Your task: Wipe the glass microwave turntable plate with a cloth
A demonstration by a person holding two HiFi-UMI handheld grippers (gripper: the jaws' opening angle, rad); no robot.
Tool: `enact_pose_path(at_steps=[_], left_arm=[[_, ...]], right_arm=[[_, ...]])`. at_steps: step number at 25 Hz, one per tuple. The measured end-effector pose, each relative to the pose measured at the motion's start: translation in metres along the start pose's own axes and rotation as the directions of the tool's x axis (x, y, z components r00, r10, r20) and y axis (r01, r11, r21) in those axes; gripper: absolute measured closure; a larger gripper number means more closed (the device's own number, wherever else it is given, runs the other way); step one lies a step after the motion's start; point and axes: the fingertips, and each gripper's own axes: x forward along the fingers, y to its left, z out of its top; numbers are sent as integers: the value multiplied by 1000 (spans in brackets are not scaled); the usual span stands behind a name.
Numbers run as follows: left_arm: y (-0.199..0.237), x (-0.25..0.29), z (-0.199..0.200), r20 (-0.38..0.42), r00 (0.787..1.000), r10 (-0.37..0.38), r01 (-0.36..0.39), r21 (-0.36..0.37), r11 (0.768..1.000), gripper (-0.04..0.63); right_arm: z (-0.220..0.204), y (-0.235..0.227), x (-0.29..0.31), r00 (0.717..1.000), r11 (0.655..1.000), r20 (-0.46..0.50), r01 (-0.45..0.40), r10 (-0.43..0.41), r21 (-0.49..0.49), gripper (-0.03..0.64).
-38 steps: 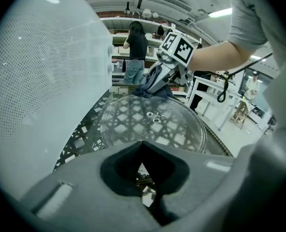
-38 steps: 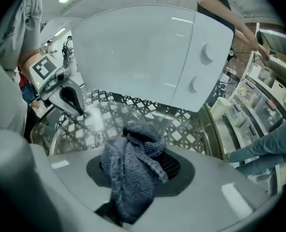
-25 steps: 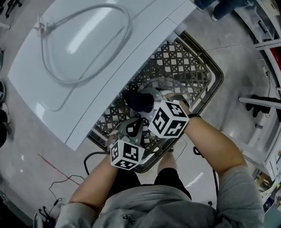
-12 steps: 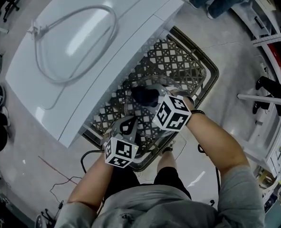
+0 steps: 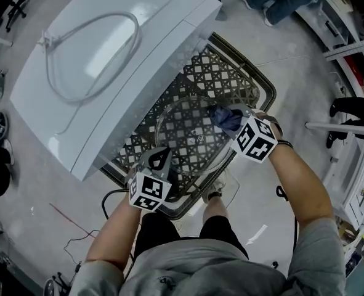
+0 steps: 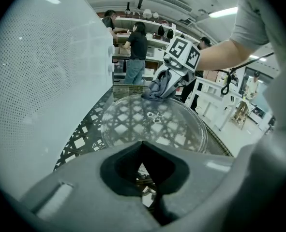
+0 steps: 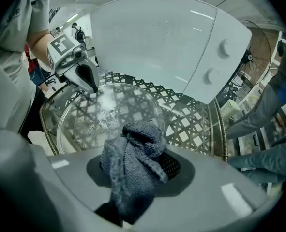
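Gripping a bunched dark grey cloth (image 7: 133,166) in the fingers of the right gripper (image 5: 234,127), which are clamped on the wad with loose folds spilling out over their front. Pressing that cloth onto the right rim of the glass turntable plate (image 5: 191,137), on the side toward the worktop's right edge; from the left gripper view, touching the glass at its far rim. Holding the plate's opposite rim, the one toward the worktop's near edge, with the left gripper (image 5: 159,160): fingers pressed together on the glass, with only a thin slit between them lower down. Keeping both grippers well apart, with the whole width of the plate between them. Finding the plate flat on the woven lattice worktop (image 5: 234,73), about midway across and just beside the white microwave (image 5: 108,54) that fills the left edge. Showing small wet spots near the centre of the glass. On top of the microwave, a looped grey cord (image 5: 132,29).
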Motion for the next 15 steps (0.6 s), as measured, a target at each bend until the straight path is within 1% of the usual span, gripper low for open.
enact_pose_path(at_steps=[4,5,7,9,11,13,15], left_arm=[[0,0,0,-5,1000,-8,8,-13,1000,595],[-1,0,1,-6,1000,-10,10,-15,1000,595],[-1,2,0,-6,1000,-9,9,-15,1000,595],[-1,2,0,-5,1000,-9,9,-15,1000,595],[-2,1,-1,-8,1000,-15,14,-18,1000,595],[-2,1,-1,-10,1000,-19,19,-20,1000,595],[-2,2,0,-9,1000,-22,22,-22,1000,595]], right_arm=[[-1,0,-3,1000,1000,-12,19,-19,-2,466],[3,0,-3,1000,1000,-2,20,-20,-2,465],[22,7,-5,998,1000,58,6,-6,-2,465],[56,24,-2,989,999,142,-38,41,-22,465],[92,48,8,973,993,203,-94,106,-70,465],[124,71,21,957,981,234,-144,171,-127,465],[147,89,35,946,968,240,-177,217,-179,465]])
